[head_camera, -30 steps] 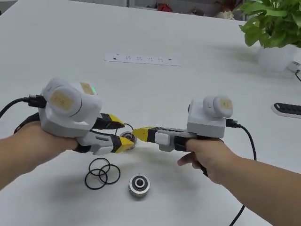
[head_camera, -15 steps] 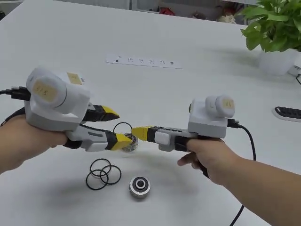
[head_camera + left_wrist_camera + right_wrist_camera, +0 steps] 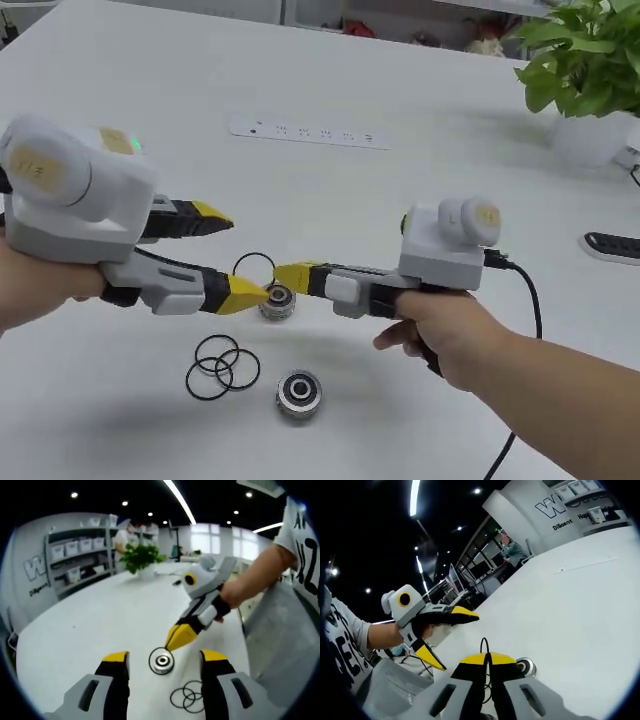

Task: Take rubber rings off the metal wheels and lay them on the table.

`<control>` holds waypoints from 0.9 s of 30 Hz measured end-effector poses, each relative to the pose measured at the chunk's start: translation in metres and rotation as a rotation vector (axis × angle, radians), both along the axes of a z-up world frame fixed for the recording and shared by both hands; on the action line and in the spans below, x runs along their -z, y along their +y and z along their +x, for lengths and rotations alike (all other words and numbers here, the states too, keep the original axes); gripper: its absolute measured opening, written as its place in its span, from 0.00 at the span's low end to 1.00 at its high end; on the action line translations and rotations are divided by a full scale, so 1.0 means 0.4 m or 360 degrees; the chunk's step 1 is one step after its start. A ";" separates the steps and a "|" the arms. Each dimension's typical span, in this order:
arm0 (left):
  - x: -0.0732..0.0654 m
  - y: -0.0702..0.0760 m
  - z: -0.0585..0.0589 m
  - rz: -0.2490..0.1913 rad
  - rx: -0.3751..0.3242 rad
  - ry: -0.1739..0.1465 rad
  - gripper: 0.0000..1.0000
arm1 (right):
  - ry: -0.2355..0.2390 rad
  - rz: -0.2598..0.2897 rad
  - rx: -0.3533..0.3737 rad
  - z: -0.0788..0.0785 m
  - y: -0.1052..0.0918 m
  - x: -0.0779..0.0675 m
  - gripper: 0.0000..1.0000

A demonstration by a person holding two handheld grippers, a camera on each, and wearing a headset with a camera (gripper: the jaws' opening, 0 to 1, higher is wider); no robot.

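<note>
A small metal wheel (image 3: 277, 301) sits on the white table (image 3: 420, 180), also seen as the wheel (image 3: 161, 662) and the wheel (image 3: 526, 666). My right gripper (image 3: 286, 277) is shut on a black rubber ring (image 3: 252, 267) that loops up beside this wheel; whether the ring (image 3: 154, 655) is free of it I cannot tell. The right gripper (image 3: 489, 659) pinches the ring (image 3: 484, 647) at its tips. My left gripper (image 3: 228, 252) stands open to the left, its jaws apart and off the wheel. A second wheel (image 3: 298, 392) lies nearer me. Three loose rings (image 3: 222, 365) lie beside it.
A white power strip (image 3: 310, 131) lies across the middle of the table. A potted plant (image 3: 585, 70) stands at the back right, with a dark strip (image 3: 612, 243) near the right edge. Cables trail from both grippers.
My left gripper has drawn back to the left, away from the wheel, with its jaws wider apart. The right gripper has stayed put, shut on the ring.
</note>
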State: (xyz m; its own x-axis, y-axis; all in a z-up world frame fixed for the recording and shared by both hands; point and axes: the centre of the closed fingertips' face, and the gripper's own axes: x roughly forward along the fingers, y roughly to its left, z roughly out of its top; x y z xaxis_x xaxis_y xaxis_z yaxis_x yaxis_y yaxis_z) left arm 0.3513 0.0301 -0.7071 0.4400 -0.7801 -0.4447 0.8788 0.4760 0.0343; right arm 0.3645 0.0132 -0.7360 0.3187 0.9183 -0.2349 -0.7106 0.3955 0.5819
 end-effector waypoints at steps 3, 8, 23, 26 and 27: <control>-0.009 0.010 -0.005 -0.0010 -0.0005 -0.0005 0.60 | -0.0002 0.0006 -0.0014 -0.007 0.006 -0.007 0.00; -0.019 0.026 -0.014 -0.0020 -0.0013 -0.0010 0.64 | -0.0004 0.0016 -0.0031 -0.013 0.013 -0.015 0.00; -0.023 0.072 -0.050 -0.0025 -0.0031 0.0003 0.75 | 0.0015 0.0022 -0.0073 -0.033 0.025 -0.021 0.00; -0.026 0.083 -0.057 -0.0035 -0.0046 0.0004 0.75 | 0.0022 0.0023 -0.0087 -0.040 0.030 -0.021 0.00; -0.027 0.086 -0.059 -0.0040 -0.0052 0.0006 0.76 | 0.0023 0.0022 -0.0091 -0.043 0.031 -0.021 0.00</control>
State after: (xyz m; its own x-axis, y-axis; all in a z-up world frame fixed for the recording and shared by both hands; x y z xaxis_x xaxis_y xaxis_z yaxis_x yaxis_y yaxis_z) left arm 0.3276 0.0647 -0.6963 0.4638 -0.7764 -0.4267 0.8629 0.5051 0.0189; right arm 0.3475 0.0258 -0.7274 0.2624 0.9380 -0.2263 -0.7231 0.3464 0.5976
